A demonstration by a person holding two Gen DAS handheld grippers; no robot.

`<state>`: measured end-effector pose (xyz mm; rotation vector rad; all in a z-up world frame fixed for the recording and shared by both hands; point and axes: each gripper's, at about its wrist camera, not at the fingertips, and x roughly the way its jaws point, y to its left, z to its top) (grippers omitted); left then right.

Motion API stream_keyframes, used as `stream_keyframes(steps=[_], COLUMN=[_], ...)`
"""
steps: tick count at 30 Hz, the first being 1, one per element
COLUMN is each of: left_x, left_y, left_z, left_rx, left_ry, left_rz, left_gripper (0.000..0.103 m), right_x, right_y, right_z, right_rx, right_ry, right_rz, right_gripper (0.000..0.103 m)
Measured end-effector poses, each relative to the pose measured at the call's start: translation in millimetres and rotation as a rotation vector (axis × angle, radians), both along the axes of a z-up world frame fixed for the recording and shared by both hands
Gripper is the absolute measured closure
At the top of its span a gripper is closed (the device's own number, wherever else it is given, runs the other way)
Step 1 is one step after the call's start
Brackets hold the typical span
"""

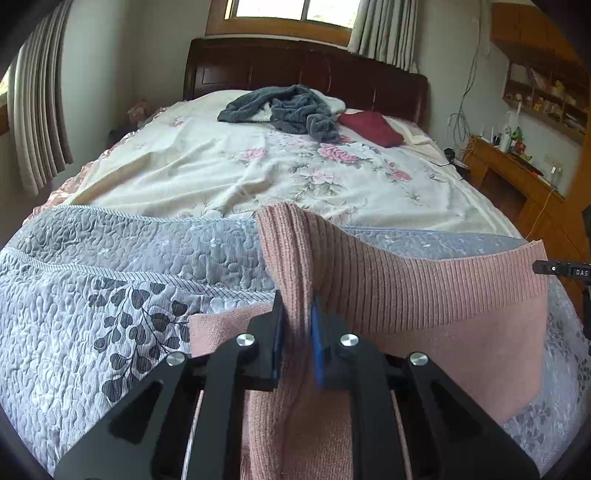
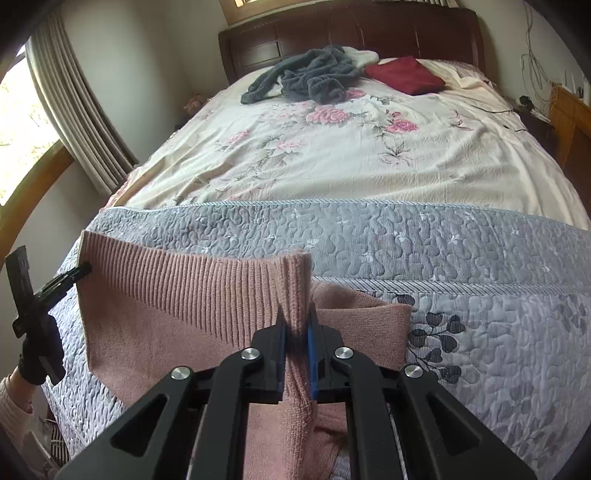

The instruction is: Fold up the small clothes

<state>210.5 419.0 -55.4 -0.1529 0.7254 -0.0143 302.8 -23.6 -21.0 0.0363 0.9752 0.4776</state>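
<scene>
The pink knit garment (image 1: 424,295) hangs stretched between my two tools, its ribbed band running across the lower middle of both views and the rest of it draped down over the grey quilted bedspread (image 1: 110,277) at the foot of the bed. My left hand-held gripper (image 1: 299,317) is closed tight on a bunched fold of that ribbed band, the blue pads pressing the knit from both sides in the lower centre of the left wrist view. My right hand-held gripper (image 2: 295,325) is clamped the same way on the other end of the band, with a pinch of rib standing up above its tips in the lower centre of the right wrist view. At the lower left of that view my gloved left hand (image 2: 37,358) shows, holding the left tool. Beyond the grey bedspread lies a cream floral sheet (image 2: 332,155) filling the middle of the frame. Near the top, by the dark wooden headboard (image 2: 351,33), sits a crumpled dark grey-blue garment (image 2: 306,77) and, just to its right, a folded dark red garment (image 2: 406,74). Curtains (image 2: 81,122) hang at the left edge, and a wooden desk (image 1: 509,173) stands at the right of the left wrist view.
</scene>
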Motion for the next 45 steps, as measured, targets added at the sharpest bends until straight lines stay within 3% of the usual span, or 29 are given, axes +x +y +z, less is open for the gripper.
stream_keyframes(steps=[4,14,16,19,22,24,28,31,36,38,39,45], left_x=[24,49,49,43,27,9,-29,-57,-87,-92,-93,-90], left_y=[-5,7,14,23,31,34,20,1,-27,-35,-38,-29], left_z=[-33,-95,-99,-96,-79,-63,-39,-35,-51,-60,-66,-98], left_rx=[0.051,0.071,0.059,0.032,0.002,-0.005,0.012,0.017,-0.030,-0.022,-0.010,-0.012], left_ry=[0.082,0.255,0.271,0.280,0.256,0.230,0.219,0.244,0.311,0.326,0.335,0.402], left_rz=[-0.002,0.047,0.063,0.078,0.077,0.072,0.019,-0.041,-0.112,-0.128,-0.133,-0.103], left_gripper=[0.091,0.088,0.084,0.079,0.074,0.064,0.058,0.052,0.051,0.051,0.051,0.051], right_x=[21,43,43,37,21,1,-52,-87,-115,-118,-118,-121], right_y=[6,9,9,2,-11,-18,-23,-26,-32,-32,-33,-37], right_z=[-31,-90,-95,-90,-76,-66,-53,-58,-84,-94,-98,-108], right_rx=[-0.008,-0.084,-0.089,-0.072,-0.023,0.002,0.013,-0.024,-0.041,-0.044,-0.040,-0.056], right_ry=[0.059,0.142,0.152,0.147,0.153,0.167,0.206,0.249,0.337,0.364,0.374,0.382], right_rz=[-0.024,-0.082,-0.086,-0.095,-0.102,-0.079,-0.010,0.010,0.005,0.004,-0.002,-0.014], right_gripper=[0.094,0.093,0.088,0.084,0.074,0.071,0.058,0.058,0.061,0.085,0.089,0.092])
